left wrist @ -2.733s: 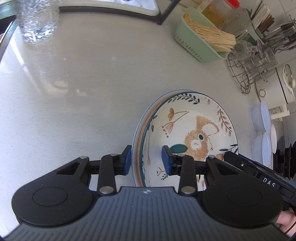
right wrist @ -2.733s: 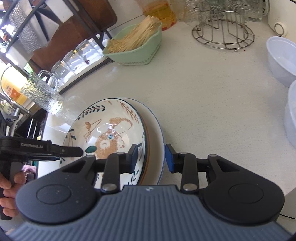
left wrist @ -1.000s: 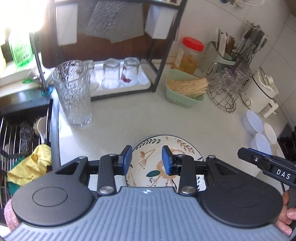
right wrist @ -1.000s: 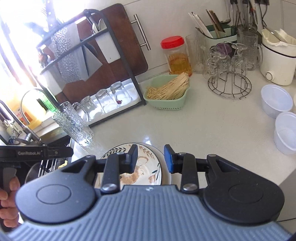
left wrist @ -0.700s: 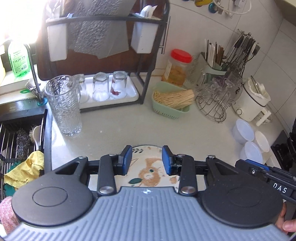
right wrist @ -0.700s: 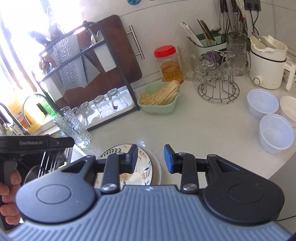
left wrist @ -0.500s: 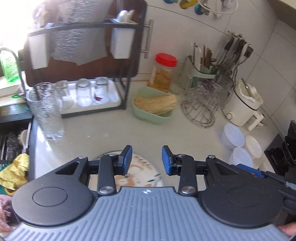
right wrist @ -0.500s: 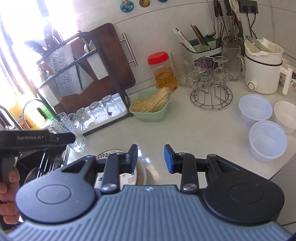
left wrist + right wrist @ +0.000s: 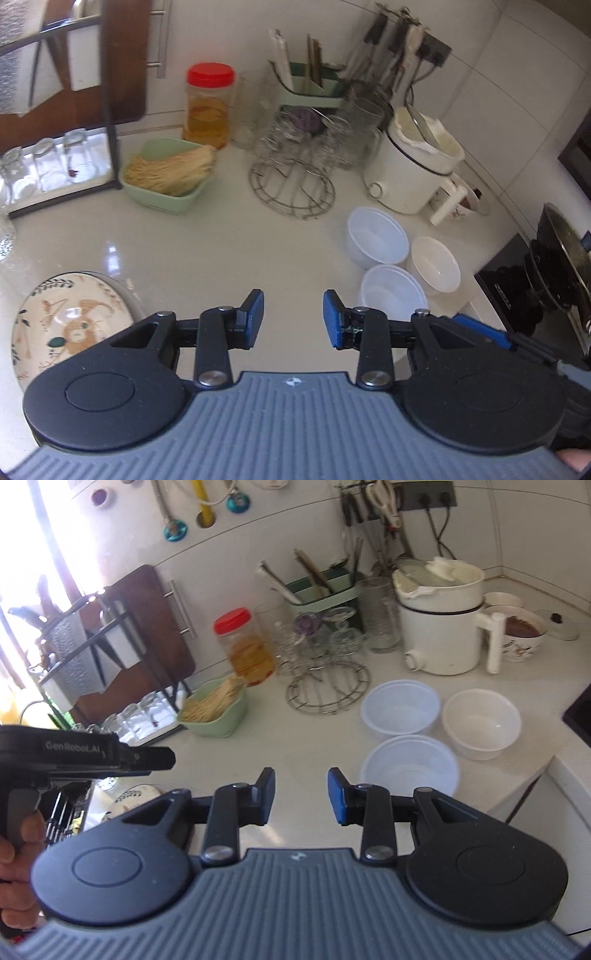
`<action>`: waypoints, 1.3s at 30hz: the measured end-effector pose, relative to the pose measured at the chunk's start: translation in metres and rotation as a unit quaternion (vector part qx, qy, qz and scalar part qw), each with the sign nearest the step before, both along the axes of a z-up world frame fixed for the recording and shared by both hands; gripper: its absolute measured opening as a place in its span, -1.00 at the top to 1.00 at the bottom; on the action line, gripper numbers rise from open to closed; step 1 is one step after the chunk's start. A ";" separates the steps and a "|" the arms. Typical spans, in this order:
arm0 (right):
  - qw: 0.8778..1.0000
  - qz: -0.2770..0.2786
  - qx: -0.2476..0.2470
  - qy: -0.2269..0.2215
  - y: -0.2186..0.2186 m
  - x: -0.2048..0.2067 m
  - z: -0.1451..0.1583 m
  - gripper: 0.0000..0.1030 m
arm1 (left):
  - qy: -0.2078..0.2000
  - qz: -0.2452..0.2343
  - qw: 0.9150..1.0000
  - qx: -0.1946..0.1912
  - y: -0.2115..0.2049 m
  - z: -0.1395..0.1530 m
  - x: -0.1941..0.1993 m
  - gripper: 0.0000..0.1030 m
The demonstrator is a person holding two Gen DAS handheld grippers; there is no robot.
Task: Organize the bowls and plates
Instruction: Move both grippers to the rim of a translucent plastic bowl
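Three white bowls (image 9: 391,266) cluster right of both spread, empty claws; wire rack (image 9: 293,184) behind.

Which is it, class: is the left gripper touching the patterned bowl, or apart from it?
Apart. The left wrist view shows the left gripper open over bare countertop, the patterned bowl off to its left.

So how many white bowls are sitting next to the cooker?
3, in a cluster on the counter: one translucent plastic bowl by the wire rack, another nearest the camera, and a white bowl on the right. None looks hidden.
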State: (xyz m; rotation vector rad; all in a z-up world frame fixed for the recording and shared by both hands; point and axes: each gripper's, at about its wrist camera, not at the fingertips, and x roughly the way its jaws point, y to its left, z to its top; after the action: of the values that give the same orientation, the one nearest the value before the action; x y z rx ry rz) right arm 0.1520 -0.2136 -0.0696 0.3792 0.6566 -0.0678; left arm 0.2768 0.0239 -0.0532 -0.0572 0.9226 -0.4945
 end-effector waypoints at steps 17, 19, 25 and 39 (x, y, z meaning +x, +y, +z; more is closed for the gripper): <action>0.999 -0.039 -0.014 0.022 -0.075 -0.022 -0.045 0.31 | -0.011 -0.085 0.995 0.045 -0.098 -0.052 -0.010 0.21; 0.999 -0.042 -0.017 0.026 -0.080 -0.021 -0.050 0.30 | -0.022 -0.086 0.995 0.049 -0.104 -0.059 -0.007 0.18; 0.998 -0.040 -0.013 0.039 -0.091 -0.015 -0.068 0.20 | -0.010 -0.067 0.997 0.048 -0.120 -0.084 0.011 -0.11; 0.999 -0.014 -0.001 0.047 -0.112 0.022 -0.099 0.07 | 0.054 -0.058 0.997 0.014 -0.139 -0.125 0.051 -0.09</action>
State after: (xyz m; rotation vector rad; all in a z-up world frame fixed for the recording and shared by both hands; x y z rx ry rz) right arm 0.1738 -0.3253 -0.1688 0.3844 0.7441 -0.1129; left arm 0.3282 -0.1155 -0.1782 -0.0055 1.0417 -0.5902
